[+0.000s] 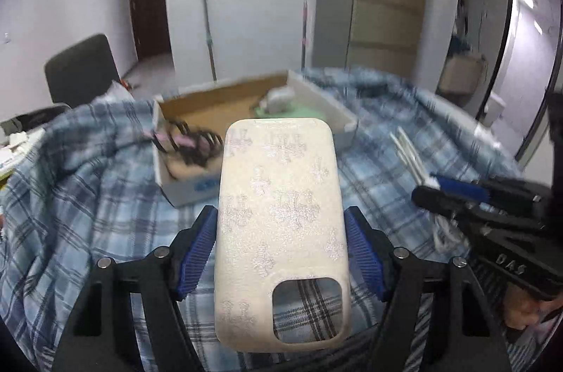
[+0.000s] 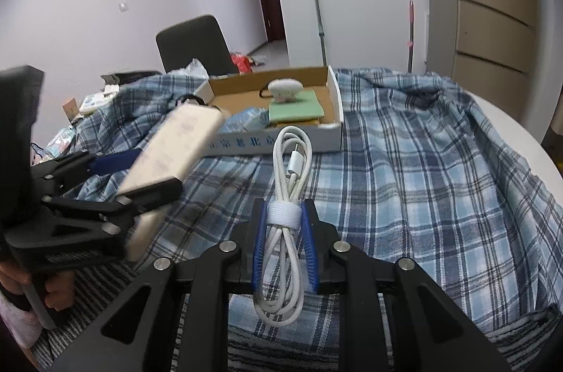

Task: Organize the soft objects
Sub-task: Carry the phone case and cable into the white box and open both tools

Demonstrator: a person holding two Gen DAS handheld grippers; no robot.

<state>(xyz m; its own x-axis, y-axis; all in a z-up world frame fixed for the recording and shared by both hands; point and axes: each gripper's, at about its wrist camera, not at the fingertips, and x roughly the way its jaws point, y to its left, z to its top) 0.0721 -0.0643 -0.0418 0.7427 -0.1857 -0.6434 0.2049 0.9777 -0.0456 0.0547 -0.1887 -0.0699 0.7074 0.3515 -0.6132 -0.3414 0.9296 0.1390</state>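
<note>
box (image 1: 253, 125) lay ahead of both grippers on the plaid-covered desk (image 2: 440, 161). left gripper (image 1: 281, 248) fingers were clenched on cream phone case (image 1: 281, 224), long axis pointing at the box, seemingly nearer. right gripper (image 2: 284, 241) gripped white coiled cable (image 2: 286, 203), strap-bound, also lengthwise.

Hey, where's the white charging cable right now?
The white charging cable is clamped at its strap in the right tool, held above the plaid cloth, just short of the cardboard box.
</note>
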